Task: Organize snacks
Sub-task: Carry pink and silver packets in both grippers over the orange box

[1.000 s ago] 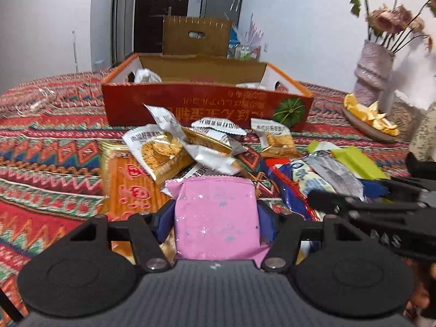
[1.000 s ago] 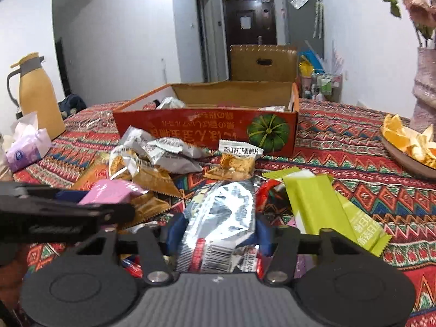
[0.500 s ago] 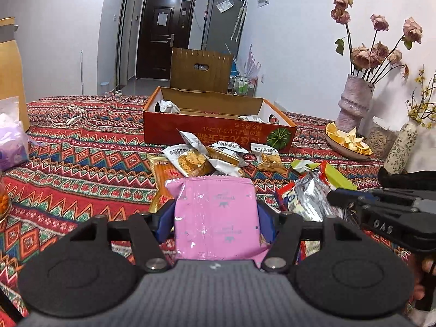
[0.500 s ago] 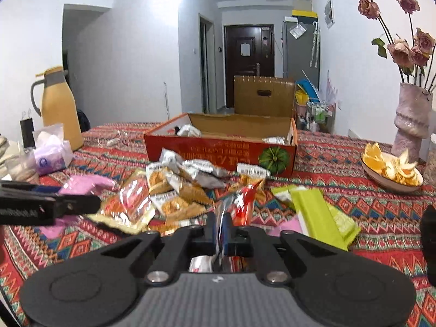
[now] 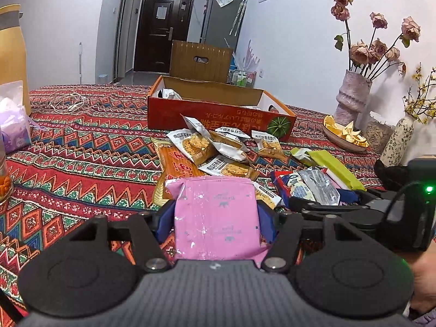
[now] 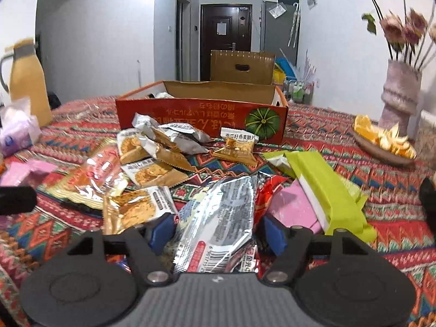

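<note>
My left gripper (image 5: pixel 215 218) is shut on a pink snack packet (image 5: pixel 215 199), held above the patterned cloth. Loose snack packets (image 5: pixel 207 150) are heaped in front of the red cardboard box (image 5: pixel 218 114), which holds a few packets. In the right wrist view my right gripper (image 6: pixel 216 230) has its jaws opening. A silver foil packet (image 6: pixel 220 209) lies between its blue pads on the heap, and neither pad visibly presses it. A lime green packet (image 6: pixel 324 188) and a second pink one (image 6: pixel 288 207) lie to its right. The right gripper (image 5: pixel 327 204) sits low beside the left one.
A brown box flap (image 5: pixel 200 58) stands up behind the red box. To the right are a plate of orange peel (image 5: pixel 343 133) and a vase of dried roses (image 5: pixel 351 98). A yellow jug (image 6: pixel 27 81) and a tissue pack (image 6: pixel 16 133) stand on the left.
My left gripper drew back from the box with the pink packet. My right gripper pinched the silver packet's edge shut, then spread its jaws wide and dropped lower over the heap.
</note>
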